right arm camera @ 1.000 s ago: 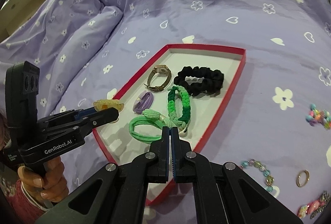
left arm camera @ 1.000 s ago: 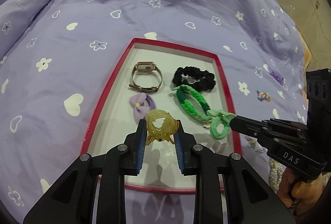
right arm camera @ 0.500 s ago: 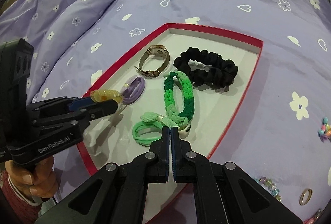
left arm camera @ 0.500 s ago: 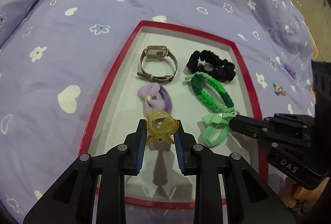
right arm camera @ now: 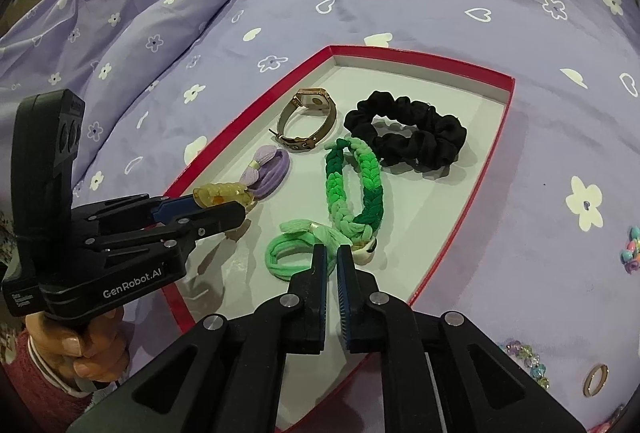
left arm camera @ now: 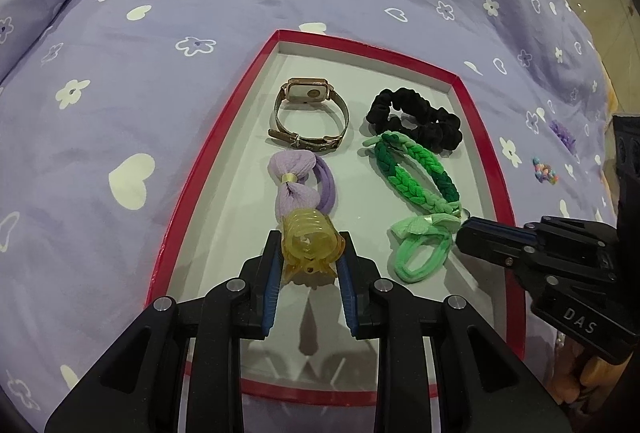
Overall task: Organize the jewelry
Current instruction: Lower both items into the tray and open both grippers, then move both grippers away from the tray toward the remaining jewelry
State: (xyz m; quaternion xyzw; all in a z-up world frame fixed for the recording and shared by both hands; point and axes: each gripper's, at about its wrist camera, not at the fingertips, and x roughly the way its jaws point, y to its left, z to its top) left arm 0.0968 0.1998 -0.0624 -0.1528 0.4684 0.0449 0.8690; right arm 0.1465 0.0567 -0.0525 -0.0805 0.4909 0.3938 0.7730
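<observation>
A red-rimmed tray [left arm camera: 208, 161] [right arm camera: 256, 109] lies on the purple bedspread. It holds a gold watch [left arm camera: 308, 113], a black scrunchie [left arm camera: 416, 121], a braided green band [left arm camera: 416, 173] and a lilac bow tie [left arm camera: 294, 181]. My left gripper [left arm camera: 310, 245] [right arm camera: 224, 203] is shut on a yellow claw clip [left arm camera: 308, 237] [right arm camera: 222, 193], low over the tray beside the lilac bow. My right gripper [right arm camera: 333, 253] [left arm camera: 464, 233] has its jaws opening, with a narrow gap. The light green hair tie [right arm camera: 288, 253] [left arm camera: 420, 253] lies on the tray floor at its tips, and the pads do not press on it.
Loose pieces lie on the bedspread right of the tray: a bead bracelet [right arm camera: 524, 353], a gold ring [right arm camera: 596, 379] and coloured beads [right arm camera: 632, 249] [left arm camera: 546, 171]. A raised fold of duvet [right arm camera: 160, 13] lies to the far left. A person's hand [right arm camera: 80, 349] grips the left tool.
Both grippers came down closer to the tray. The right jaws, shut on the light green tie before, have parted slightly and the tie rests on the tray. The left still grips the clip.
</observation>
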